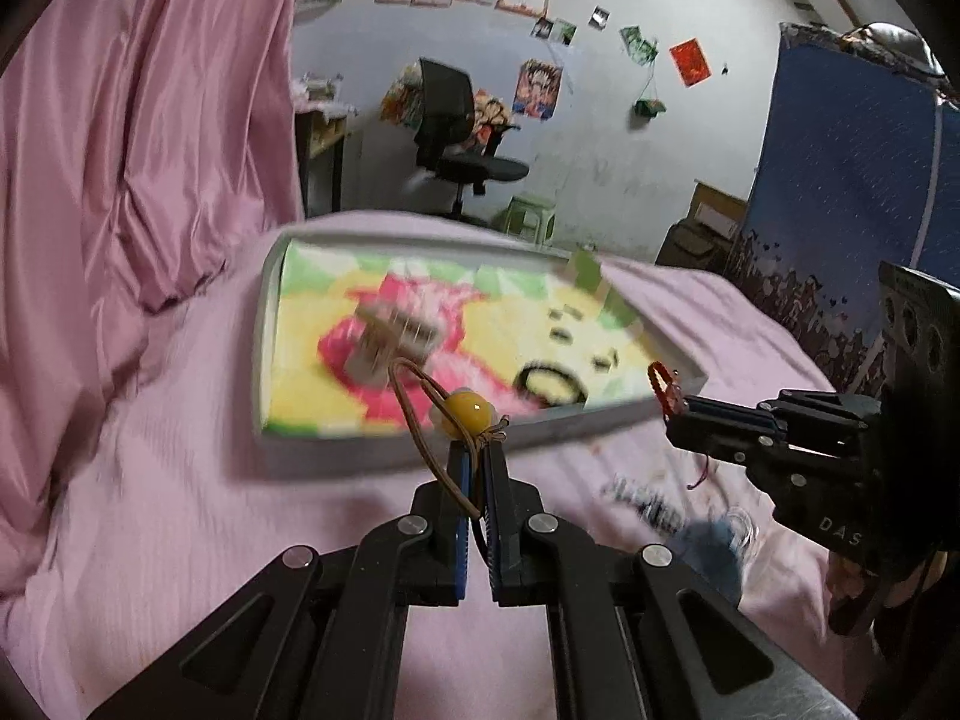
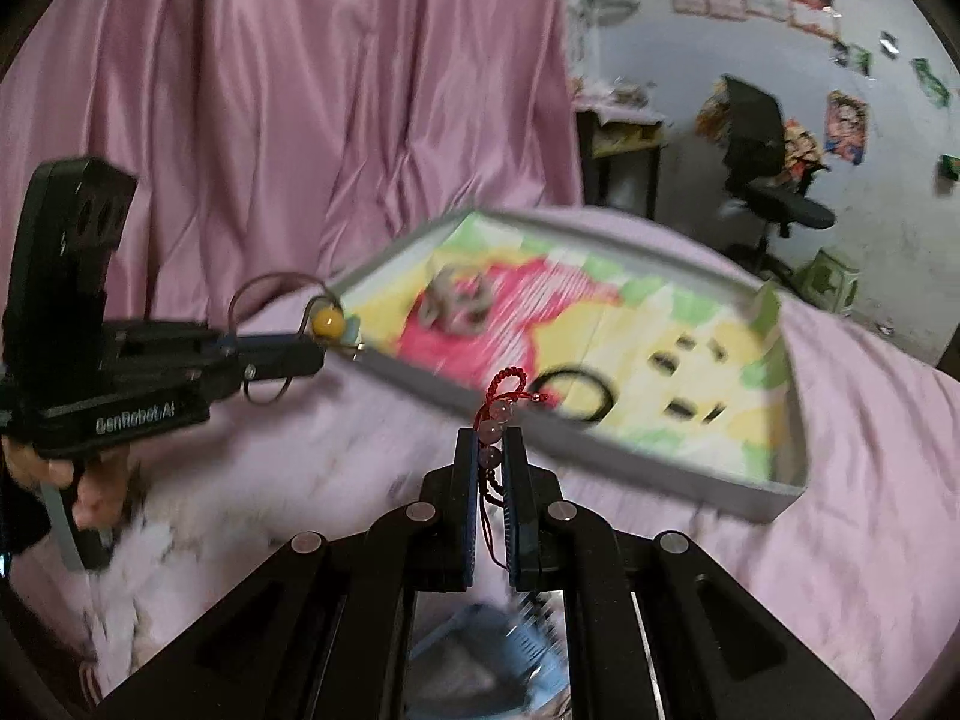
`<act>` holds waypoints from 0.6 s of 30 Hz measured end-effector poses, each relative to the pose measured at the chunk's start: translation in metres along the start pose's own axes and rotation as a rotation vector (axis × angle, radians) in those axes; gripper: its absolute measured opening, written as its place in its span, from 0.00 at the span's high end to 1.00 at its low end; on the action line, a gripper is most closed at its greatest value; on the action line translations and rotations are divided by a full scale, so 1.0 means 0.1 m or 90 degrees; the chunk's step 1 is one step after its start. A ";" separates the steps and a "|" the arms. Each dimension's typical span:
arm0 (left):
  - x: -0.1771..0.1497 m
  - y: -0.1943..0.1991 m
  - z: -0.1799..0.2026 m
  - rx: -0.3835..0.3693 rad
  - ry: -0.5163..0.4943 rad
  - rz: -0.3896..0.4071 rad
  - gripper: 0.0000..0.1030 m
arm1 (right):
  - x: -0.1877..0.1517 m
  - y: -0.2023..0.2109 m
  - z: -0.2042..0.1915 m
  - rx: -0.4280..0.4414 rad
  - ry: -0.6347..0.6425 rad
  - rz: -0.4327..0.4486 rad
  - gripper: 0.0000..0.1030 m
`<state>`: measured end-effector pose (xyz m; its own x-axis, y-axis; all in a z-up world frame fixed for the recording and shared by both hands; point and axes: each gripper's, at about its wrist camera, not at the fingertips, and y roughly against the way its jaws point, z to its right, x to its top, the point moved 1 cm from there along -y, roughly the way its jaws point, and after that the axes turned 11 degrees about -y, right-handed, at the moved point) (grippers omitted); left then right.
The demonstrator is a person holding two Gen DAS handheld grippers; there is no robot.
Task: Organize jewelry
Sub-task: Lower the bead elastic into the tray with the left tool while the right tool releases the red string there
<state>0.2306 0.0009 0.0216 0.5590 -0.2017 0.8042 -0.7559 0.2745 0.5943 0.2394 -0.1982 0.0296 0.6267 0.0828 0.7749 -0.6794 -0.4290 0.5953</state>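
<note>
- A brown cord bracelet point(image 1: 429, 420) with a yellow bead point(image 1: 470, 410) was pinched between the closed fingers of the left gripper point(image 1: 476, 468), its loop hanging over the near edge of the tray point(image 1: 264, 360); the bead sat just above the fingertips.
- A red cord bracelet point(image 2: 503, 402) strung with pale pink beads point(image 2: 493, 431) was clamped in the right gripper point(image 2: 491, 450), whose fingers were closed on it, the red loop standing up above the tips in front of the tray's near rim.
- The tray, white-walled with a colourful cartoon lining, lay on a pink bedspread point(image 1: 180, 480); inside it were a pale bundled piece point(image 2: 454, 302), a dark ring point(image 2: 570, 395) and some small dark bits, all blurred.
- Both grippers hovered near the tray's front edge, apart from each other.
- A hand point(image 2: 84, 486) gripped the left tool's handle.
- Pink curtain point(image 2: 300, 90) hung behind; an office chair point(image 1: 456, 138) stood farther back.
</note>
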 end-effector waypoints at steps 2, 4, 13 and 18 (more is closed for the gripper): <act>0.12 -0.05 0.03 -0.005 -0.003 0.016 0.95 | 0.11 -0.01 0.07 -0.010 -0.015 0.019 0.93; 0.23 -0.14 0.05 -0.011 -0.002 0.025 0.95 | 0.21 -0.06 0.16 -0.020 -0.032 0.030 0.93; 0.41 -0.59 0.05 -0.028 0.007 -0.002 0.95 | 0.35 -0.45 0.41 -0.053 -0.085 0.027 0.93; 0.36 -0.83 0.02 -0.041 0.029 -0.060 0.95 | 0.30 -0.66 0.48 -0.068 -0.098 -0.004 0.93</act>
<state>0.3130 -0.0315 0.0014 0.6423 -0.1863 0.7434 -0.6768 0.3173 0.6643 0.3214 -0.2108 0.0039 0.6768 -0.0560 0.7341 -0.7062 -0.3309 0.6259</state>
